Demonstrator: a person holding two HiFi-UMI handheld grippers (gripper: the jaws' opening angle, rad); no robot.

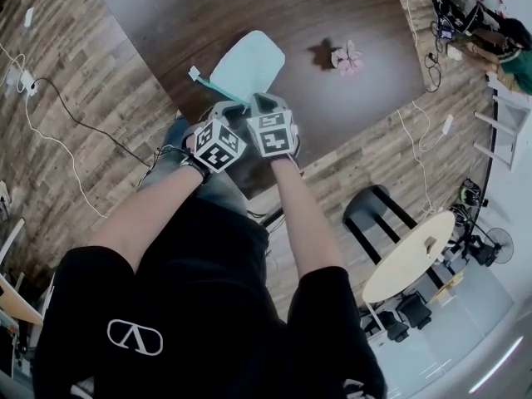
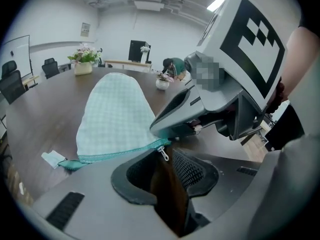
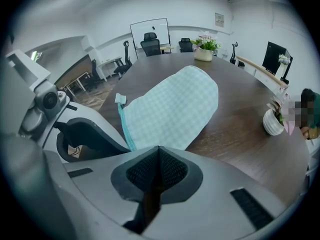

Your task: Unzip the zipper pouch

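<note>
Now the pouch (image 1: 248, 63) points long-ways away; the right gripper (image 1: 264, 100) pinches its near edge, and the left gripper (image 1: 223, 109) is a bit apart.

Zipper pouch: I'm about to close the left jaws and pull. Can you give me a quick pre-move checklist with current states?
1. Zipper pull sits between the jaws of the left gripper: ok.
2. Left jaws closed on the pull: not ok, they stand apart.
3. Right gripper anchors the zipper pouch: ok, its jaws are shut at the pouch's near edge.
4. Pouch lies flat on the table: ok.
5. Run along the teal zipper edge toward the white tag is free of other things: ok.
6. Pull hangs straight enough for a clean pinch: cannot tell.
</note>
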